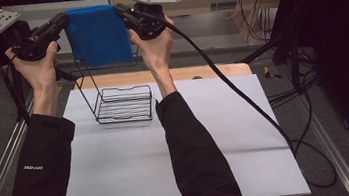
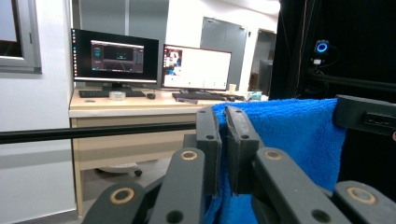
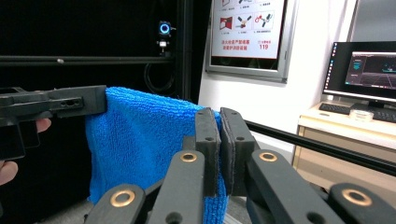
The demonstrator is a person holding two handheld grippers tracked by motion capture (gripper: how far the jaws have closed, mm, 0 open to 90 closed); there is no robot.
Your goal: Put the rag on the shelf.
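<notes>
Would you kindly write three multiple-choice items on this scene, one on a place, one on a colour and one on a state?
1. Where is the wire rack?
A. On the white table top
B. On the floor
C. In the person's left hand

2. What colour is the towel?
A. Red
B. Blue
C. White

3. How is the towel held?
A. Lying flat on the table
B. Draped over the rack
C. Pinched at its upper corners by both tongs, hanging above the rack

Answers:
1 A: the high view shows the rack standing on the table top.
2 B: all three views show blue cloth.
3 C: the left tongs and the right tongs are each closed on a top edge of the towel, and it hangs free.
</notes>
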